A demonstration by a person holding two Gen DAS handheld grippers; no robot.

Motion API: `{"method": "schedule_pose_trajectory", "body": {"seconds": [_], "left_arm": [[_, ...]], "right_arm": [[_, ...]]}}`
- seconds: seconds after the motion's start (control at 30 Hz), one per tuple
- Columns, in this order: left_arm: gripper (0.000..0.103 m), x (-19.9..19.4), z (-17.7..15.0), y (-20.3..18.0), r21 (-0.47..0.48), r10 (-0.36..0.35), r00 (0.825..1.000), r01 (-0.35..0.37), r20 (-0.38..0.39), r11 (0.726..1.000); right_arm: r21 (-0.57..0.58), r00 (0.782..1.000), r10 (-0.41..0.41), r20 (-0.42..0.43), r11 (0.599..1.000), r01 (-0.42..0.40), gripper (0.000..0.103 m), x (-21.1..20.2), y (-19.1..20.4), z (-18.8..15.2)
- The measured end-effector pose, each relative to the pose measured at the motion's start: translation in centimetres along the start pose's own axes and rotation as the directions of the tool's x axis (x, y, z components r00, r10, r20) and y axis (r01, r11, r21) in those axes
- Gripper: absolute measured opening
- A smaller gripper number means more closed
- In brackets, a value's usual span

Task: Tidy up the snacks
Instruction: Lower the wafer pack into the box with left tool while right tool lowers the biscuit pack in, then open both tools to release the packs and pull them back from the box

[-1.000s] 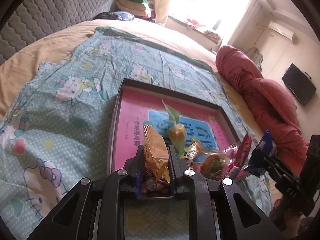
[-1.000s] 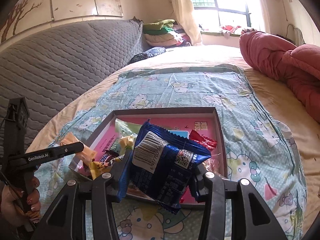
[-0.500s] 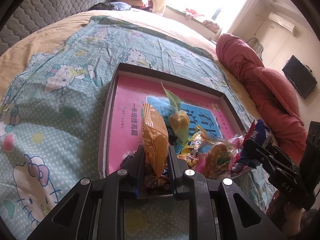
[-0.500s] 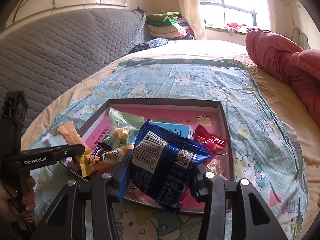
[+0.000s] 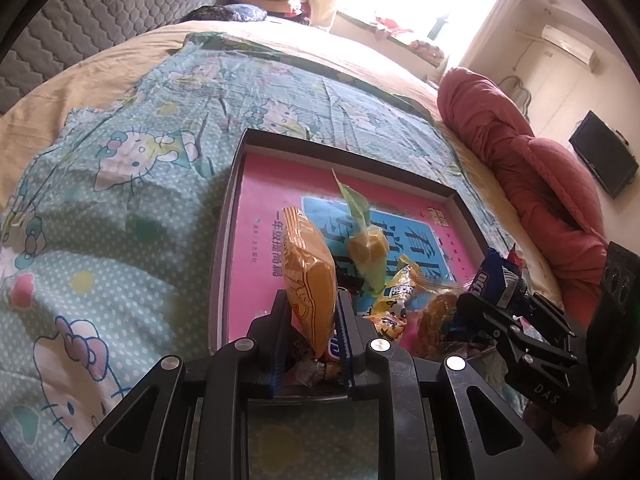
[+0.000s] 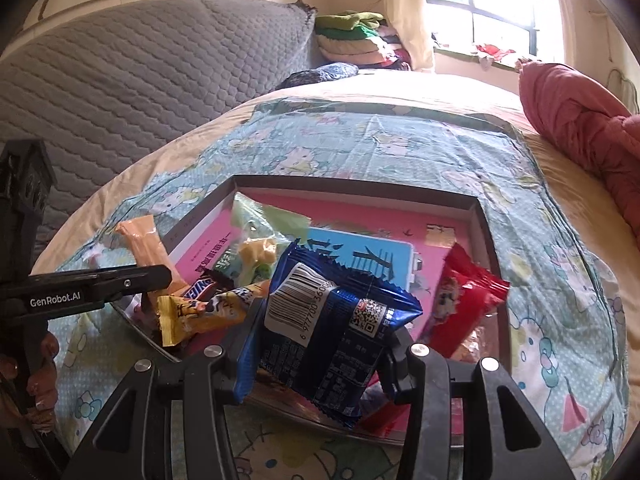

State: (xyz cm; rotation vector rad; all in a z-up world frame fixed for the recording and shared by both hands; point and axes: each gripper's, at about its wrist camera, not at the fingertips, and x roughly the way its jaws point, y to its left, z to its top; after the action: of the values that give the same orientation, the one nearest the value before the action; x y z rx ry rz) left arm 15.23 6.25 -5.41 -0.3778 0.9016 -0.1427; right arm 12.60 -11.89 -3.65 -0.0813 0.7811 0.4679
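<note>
Right wrist: fingers [image 6: 320, 344] pinch blue packet [image 6: 336, 336], barcode visible | left fingers [image 5: 312, 316] pinch orange packet [image 5: 310, 276], contents unclear

The black side plate of the left gripper [image 6: 96, 292] has "GenRobot.AI" in white letters. The right gripper's black body [image 5: 544, 384] reads "DAS". The crinkly blue foil snack packet [image 6: 340, 332] has a white barcode label, digits look like "6 977700 3600" with the rest hidden, plus a QR code. The pink and blue sheet lining the shallow dark-rimmed cardboard box [image 5: 264, 216] has big Chinese characters, partly covered. The brown candy bar wrapper [image 6: 200, 290] has slanted lettering I can't quite make out.
</note>
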Motion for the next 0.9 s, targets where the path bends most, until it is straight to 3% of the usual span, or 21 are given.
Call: {"method": "schedule_pose_trajectory", "body": {"seconds": [0.2,0.5,0.9], "left_arm": [[0.024,-0.1,0.1,0.0,0.002,0.012,1.000,-0.012,-0.004,1.000],[0.037,-0.5,0.2,0.3,0.003,0.045,0.999,-0.045,-0.003,0.999],[0.049,-0.9,0.2,0.3,0.008,0.069,0.998,-0.069,-0.001,0.998]], "right_arm": [[-0.045,1.000,0.024,0.006,0.999,-0.023,0.049,0.6,1.1,0.2],[-0.098,0.999,0.032,0.016,0.995,-0.031,0.050,1.3,2.8,1.0],[-0.092,0.999,0.034,0.011,0.995,-0.033,0.052,1.4,2.7,1.3]]}}
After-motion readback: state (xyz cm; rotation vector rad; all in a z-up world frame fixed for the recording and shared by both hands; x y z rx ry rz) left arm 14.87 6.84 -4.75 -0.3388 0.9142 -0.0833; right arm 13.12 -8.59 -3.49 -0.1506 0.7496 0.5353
